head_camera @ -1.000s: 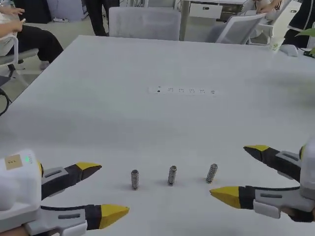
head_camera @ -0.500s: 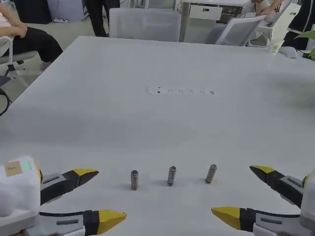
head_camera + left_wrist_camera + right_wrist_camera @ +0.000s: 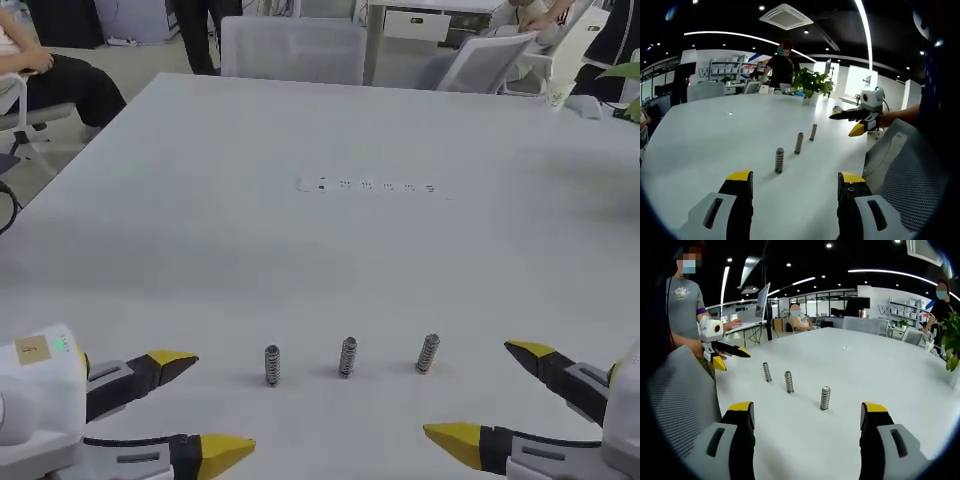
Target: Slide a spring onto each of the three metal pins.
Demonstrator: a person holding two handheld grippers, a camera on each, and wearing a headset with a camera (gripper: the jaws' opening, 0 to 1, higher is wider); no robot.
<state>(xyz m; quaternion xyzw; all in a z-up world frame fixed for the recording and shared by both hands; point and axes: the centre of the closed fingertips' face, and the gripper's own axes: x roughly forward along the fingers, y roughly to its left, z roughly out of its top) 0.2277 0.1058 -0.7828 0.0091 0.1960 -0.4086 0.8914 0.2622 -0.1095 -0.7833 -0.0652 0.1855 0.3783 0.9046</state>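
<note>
Upright in a row on a white table [image 3: 330, 250], near its front edge, evenly spaced and apart from one another: left spring [image 3: 272, 365], middle spring [image 3: 347, 357], right spring [image 3: 428, 353], the last leaning slightly towards 1 o'clock. Smooth metal cap visible on top of the nearest one in the right gripper view. Left gripper [image 3: 217, 402] at 8 o'clock from the row, jaws spread wide with nothing between them, yellow tips aimed towards 3 o'clock; apart from the left spring. Right gripper [image 3: 468, 390] at 4 o'clock from the row, jaws likewise parted and empty, yellow tips aimed towards 9 o'clock; near the right spring, not touching it. Row of small sockets [image 3: 368, 185] set into the table at 12 o'clock from the middle spring, well apart from it. Grey chair [image 3: 293, 48] beyond the far edge, also at 12 o'clock. Potted plant [image 3: 628, 75] at 2 o'clock, partly cut off at the frame edge.
</note>
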